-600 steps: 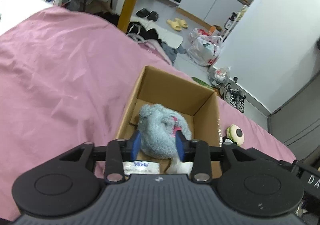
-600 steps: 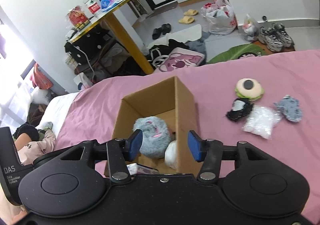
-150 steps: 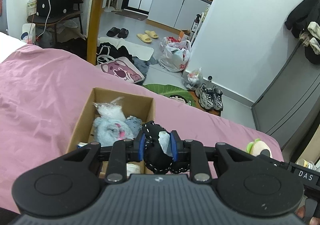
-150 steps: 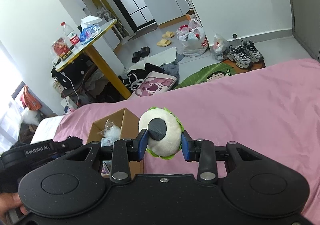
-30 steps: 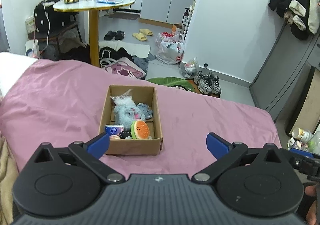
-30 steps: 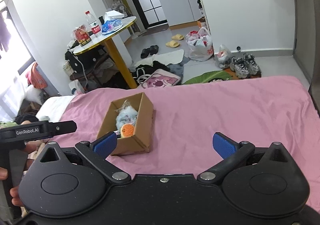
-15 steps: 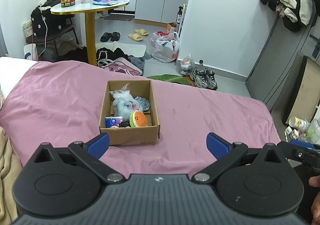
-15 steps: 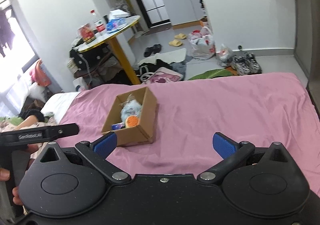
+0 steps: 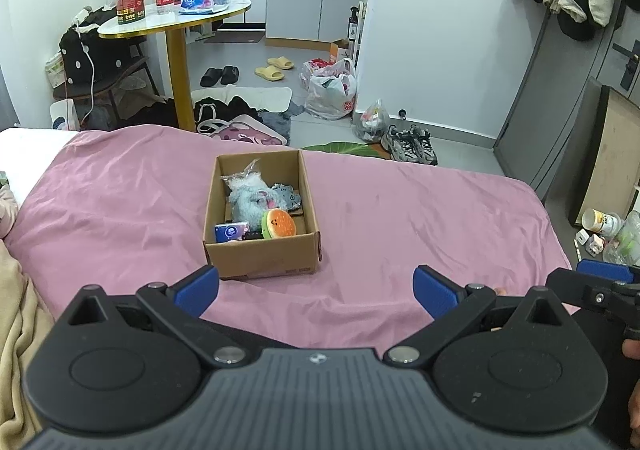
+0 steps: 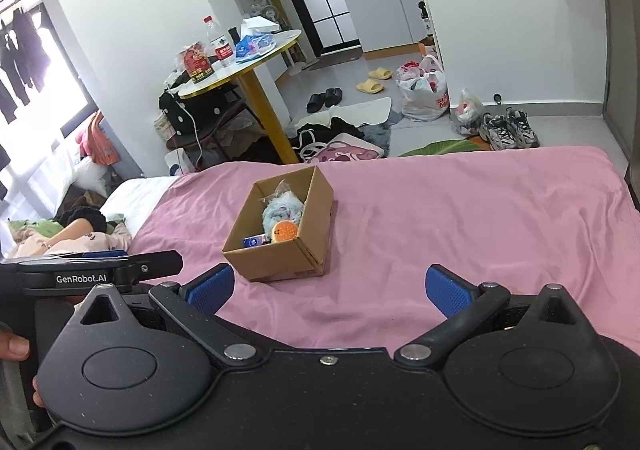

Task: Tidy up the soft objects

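Seemingly at the end of the sorting, both tools hang back from the bed, holding nothing.

Left wrist view: the left gripper [image 9: 316, 292] has its blue-padded jaws spread wide and empty, above a pink bedsheet [image 9: 420, 217]. Ahead, well apart from the jaws, an open brown cardboard box [image 9: 262, 256] stands upright on the sheet. Inside lie a fluffy grey-blue plush toy [image 9: 250, 201], a round orange burger-shaped plush [image 9: 278, 223] leaning near the front wall, a small blue tissue packet [image 9: 231, 232] at the front left, a crinkled clear plastic bag [image 9: 240, 177] at the back, and a grey patterned fabric piece [image 9: 288, 194] on the right. A small black item beside the tissue packet is too hidden to name. No soft object shows loose on the sheet. At the right edge, part of the other tool and a hand show.

Right wrist view: the right gripper [image 10: 326, 290] is likewise spread and empty. The same box [image 10: 280, 254] sits left of centre, its contents below the rim. The left tool's black body enters at the left edge, held by a hand [image 10: 16, 350].

Judgement: the step is a final check. Done well, it means scanning the sheet's folds and edges for stragglers, keeping both jaws clear of the box so nothing is knocked, and confirming the burger plush sits fully inside.
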Available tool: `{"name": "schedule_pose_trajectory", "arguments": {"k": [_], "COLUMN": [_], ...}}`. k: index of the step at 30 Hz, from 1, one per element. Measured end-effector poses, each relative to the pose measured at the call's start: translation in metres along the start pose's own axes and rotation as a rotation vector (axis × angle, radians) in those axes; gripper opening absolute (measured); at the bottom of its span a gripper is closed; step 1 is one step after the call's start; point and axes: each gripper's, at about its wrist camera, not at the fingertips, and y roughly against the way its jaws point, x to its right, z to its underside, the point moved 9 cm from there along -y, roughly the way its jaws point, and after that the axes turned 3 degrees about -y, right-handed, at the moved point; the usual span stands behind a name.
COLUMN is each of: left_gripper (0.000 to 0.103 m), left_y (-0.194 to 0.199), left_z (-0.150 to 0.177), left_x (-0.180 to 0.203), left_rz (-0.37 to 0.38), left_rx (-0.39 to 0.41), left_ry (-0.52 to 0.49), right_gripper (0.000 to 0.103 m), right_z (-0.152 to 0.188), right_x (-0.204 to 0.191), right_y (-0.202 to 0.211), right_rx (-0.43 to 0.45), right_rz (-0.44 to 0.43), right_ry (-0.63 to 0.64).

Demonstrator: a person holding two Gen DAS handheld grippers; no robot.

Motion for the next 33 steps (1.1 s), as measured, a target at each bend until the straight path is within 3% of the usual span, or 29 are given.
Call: {"name": "schedule_pose_trajectory", "arguments": {"k": [33], "left_gripper": [0.102], "left_y": [0.0006], "left_z": [0.0077], "left_x": [-0.0068], "left_rz": [-0.002], "left_rx": [0.0], "left_ry": [0.002], "right_gripper": [0.103], "right_z": [0.0074], "right_x": [-0.0001], "right_y": [-0.0073], "right_rx": [-0.009], "right_rz": [0.05], "right_ry": [0.018]}}
